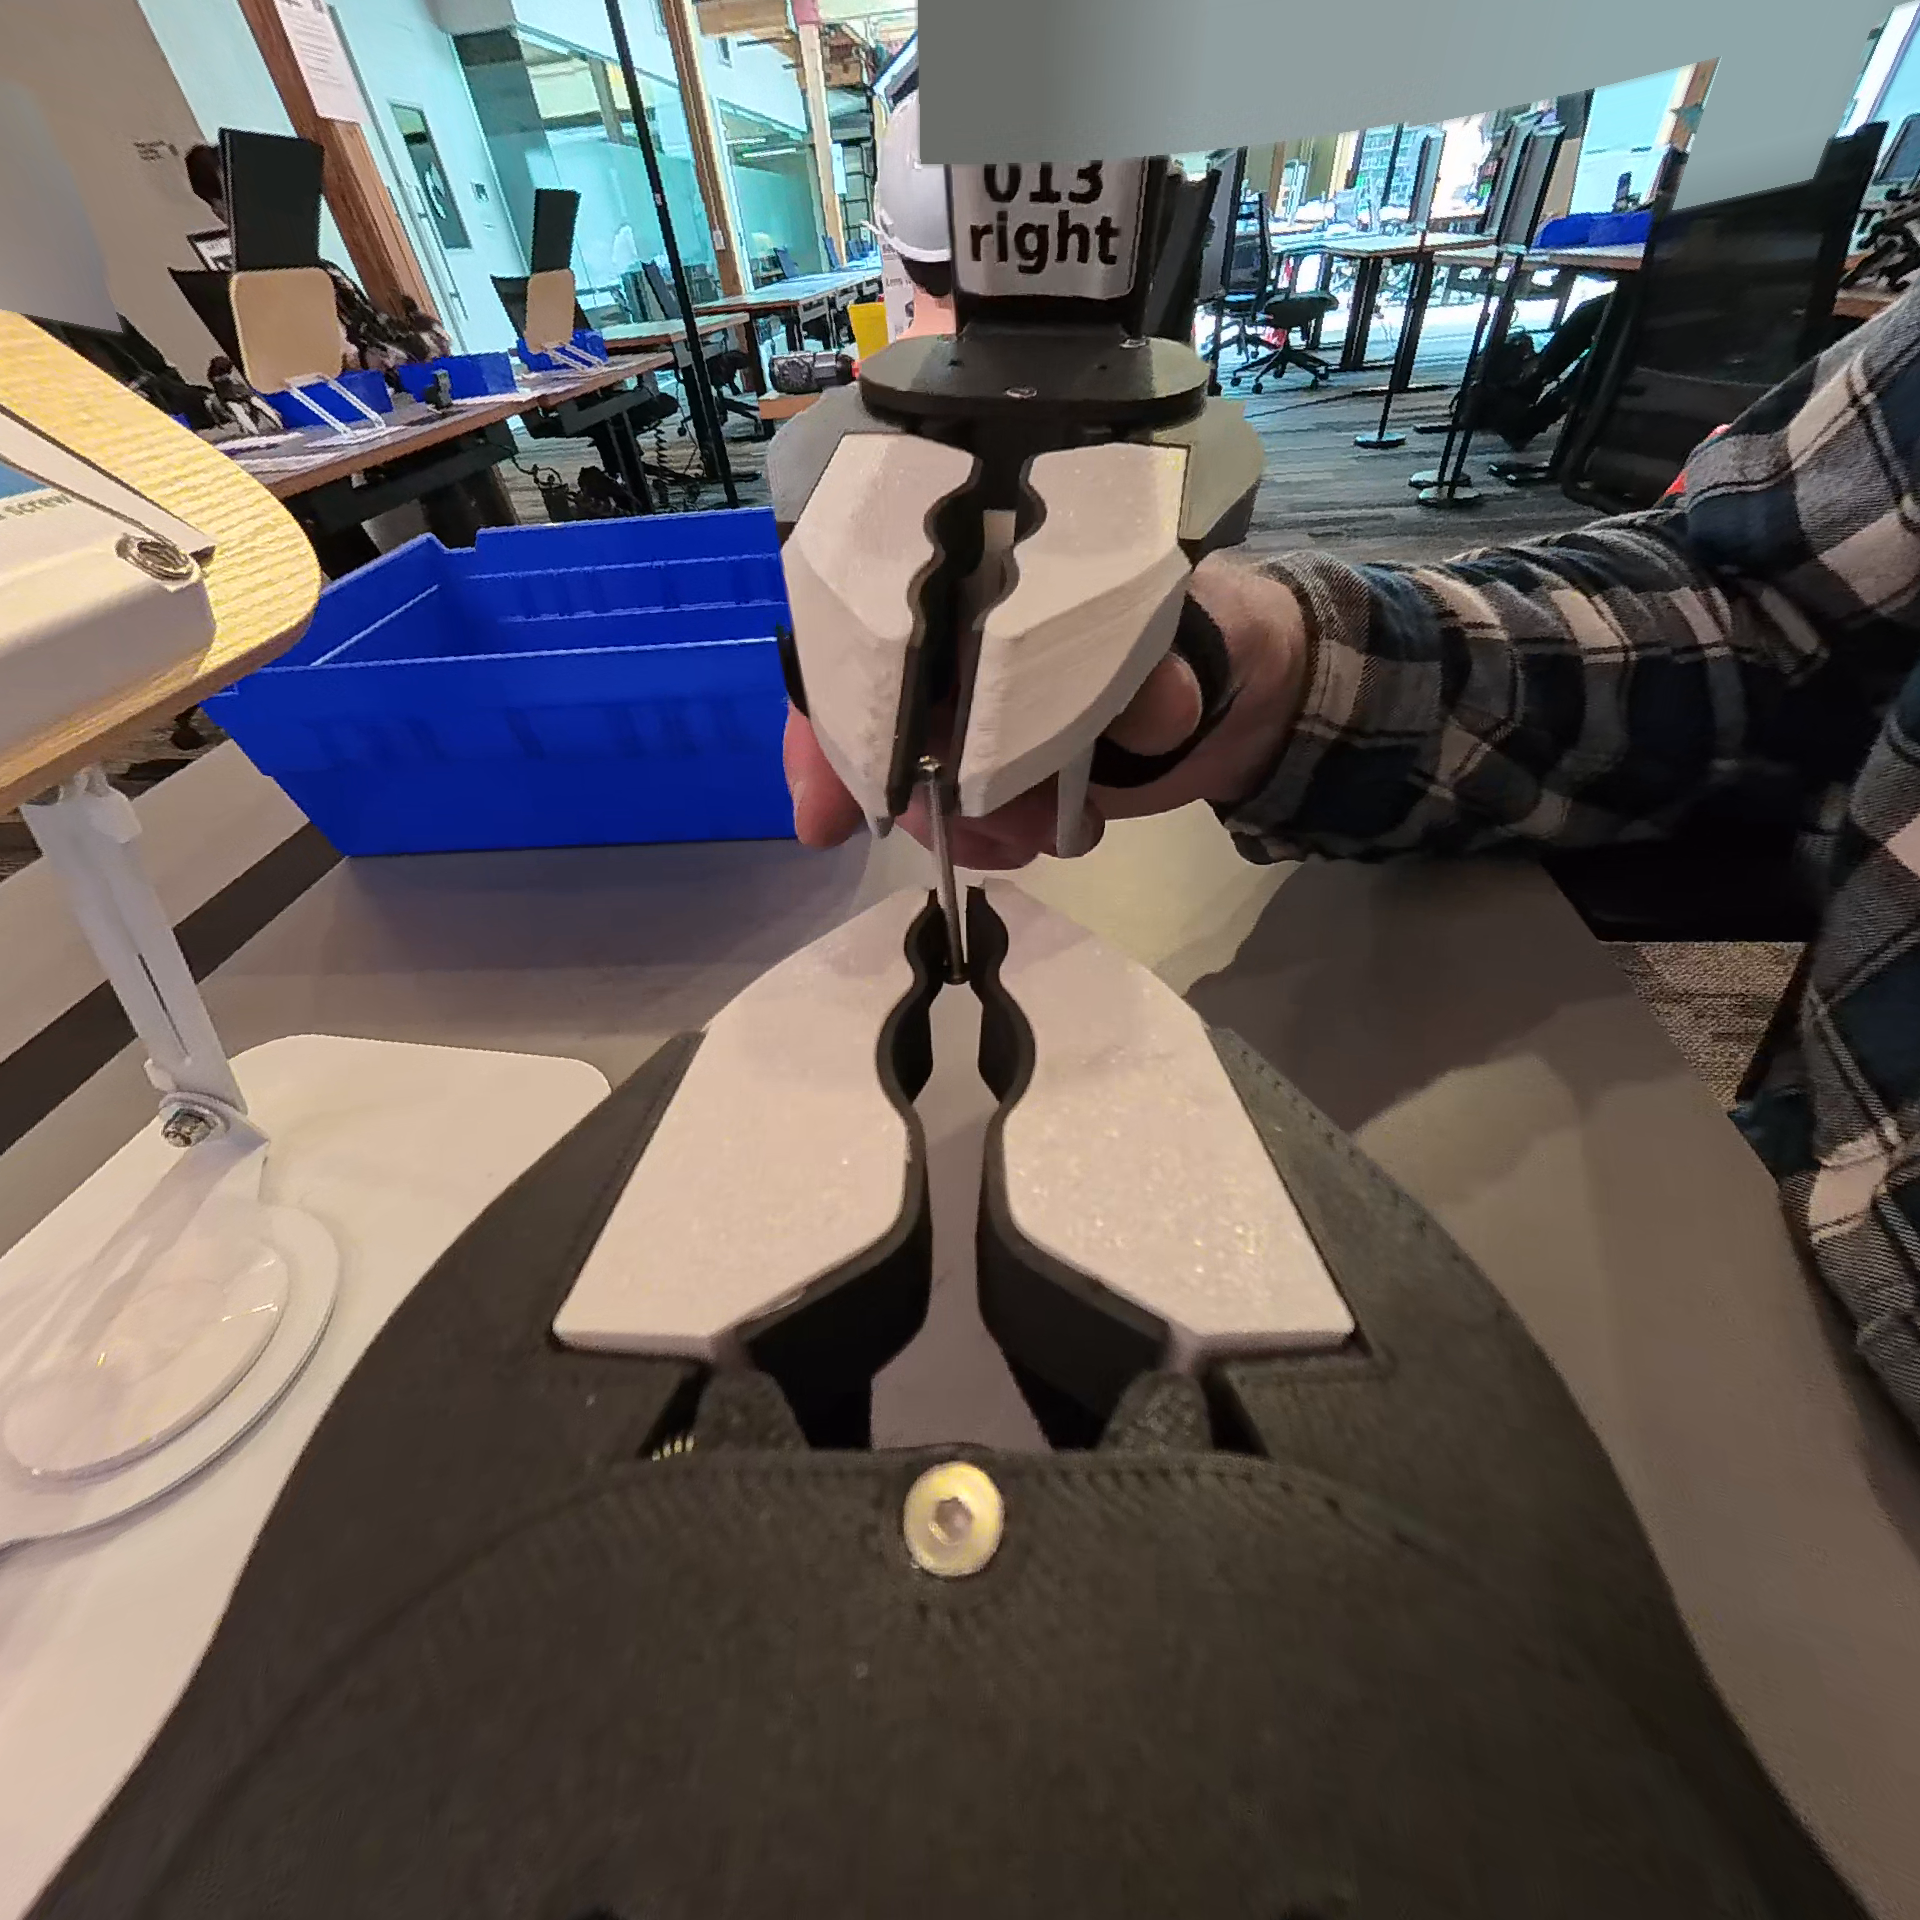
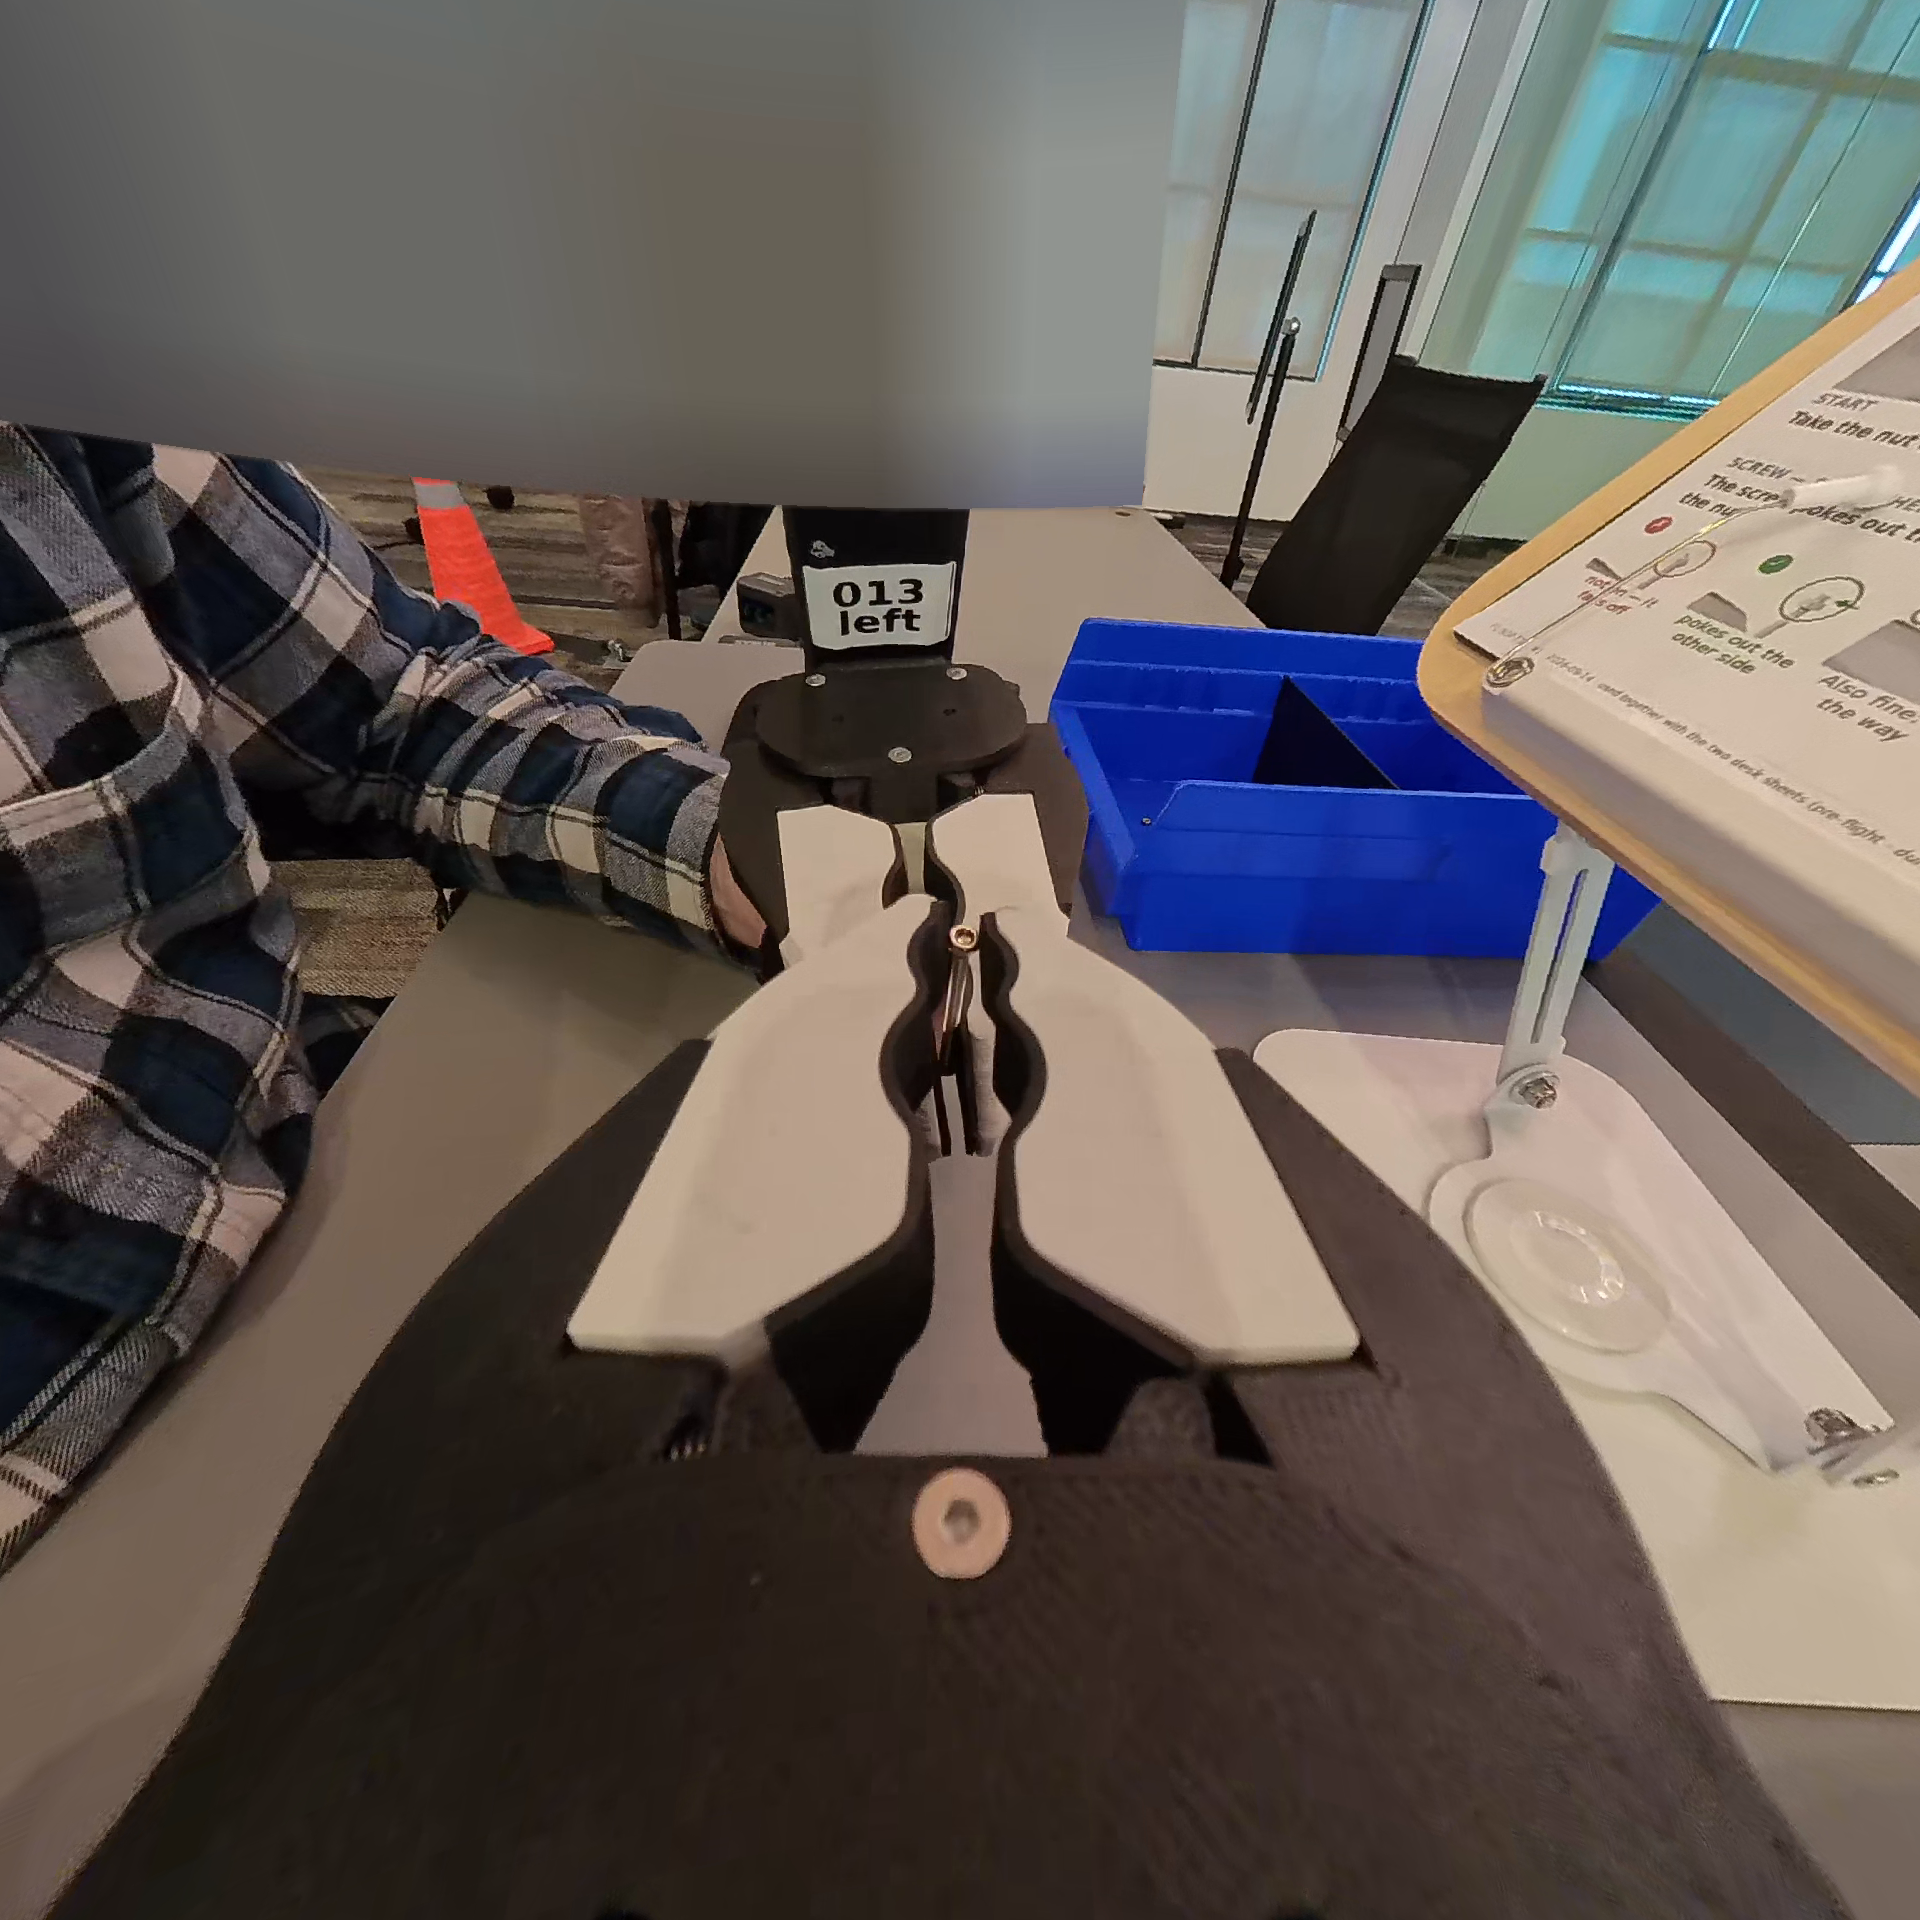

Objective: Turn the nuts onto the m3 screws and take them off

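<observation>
Grey table [image 1: 395, 935], two handheld grippers meeting tip to tip above it.

Blue bin [image 2: 1351, 883] sits at the far edge, a dark divider inside; contents not readable. Beside it a wooden board on a white stand [image 2: 1538, 997] carries a printed sheet.

Left gripper [image 1: 951, 925]: jaws pressed nearly together, pinching the lower end of a thin metal screw [image 1: 943, 873] near the fingertips. Shaft stands roughly upright from it.

Right gripper [image 2: 961, 951]: comes from the opposite side, held by a hand [image 1: 1195, 707] in a plaid sleeve. Jaws drawn close about the screw's upper end; socket head shows right at its tips. Looks like both sets of pads bear on it, though contact on the far pad is hard to confirm.

Screw is off the table, spanning between the two grippers. No nut visible on the shaft or anywhere near. Judging from that, the screw is picked up and shared between grippers; nothing is threaded on yet.
</observation>
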Tool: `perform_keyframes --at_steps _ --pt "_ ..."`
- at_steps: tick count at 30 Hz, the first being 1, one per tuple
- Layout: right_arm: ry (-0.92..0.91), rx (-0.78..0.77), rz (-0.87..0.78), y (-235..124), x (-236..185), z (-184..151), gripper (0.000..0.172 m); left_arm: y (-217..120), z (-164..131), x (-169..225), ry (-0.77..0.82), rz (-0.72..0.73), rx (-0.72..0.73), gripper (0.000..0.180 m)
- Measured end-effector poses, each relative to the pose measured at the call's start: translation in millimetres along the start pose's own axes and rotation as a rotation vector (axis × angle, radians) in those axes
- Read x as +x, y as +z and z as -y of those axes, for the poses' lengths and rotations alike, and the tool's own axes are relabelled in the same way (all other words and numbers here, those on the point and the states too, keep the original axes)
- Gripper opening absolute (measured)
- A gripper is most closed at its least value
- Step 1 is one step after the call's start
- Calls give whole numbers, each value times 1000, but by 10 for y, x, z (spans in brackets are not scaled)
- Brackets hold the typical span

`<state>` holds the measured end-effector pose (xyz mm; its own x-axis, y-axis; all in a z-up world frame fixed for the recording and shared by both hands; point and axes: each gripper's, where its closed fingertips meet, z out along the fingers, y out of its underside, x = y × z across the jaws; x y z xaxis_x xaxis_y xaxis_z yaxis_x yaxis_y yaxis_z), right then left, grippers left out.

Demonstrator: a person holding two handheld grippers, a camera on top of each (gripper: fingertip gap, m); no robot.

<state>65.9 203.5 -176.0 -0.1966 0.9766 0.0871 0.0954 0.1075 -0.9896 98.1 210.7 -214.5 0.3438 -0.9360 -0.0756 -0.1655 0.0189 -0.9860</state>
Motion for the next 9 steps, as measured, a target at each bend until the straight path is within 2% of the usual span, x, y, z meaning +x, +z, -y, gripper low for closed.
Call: perform_keyframes --at_steps 9 --pt "-58 -94 -7 -3 -10 -36 6 5 -38 2 26 7 -42 4"
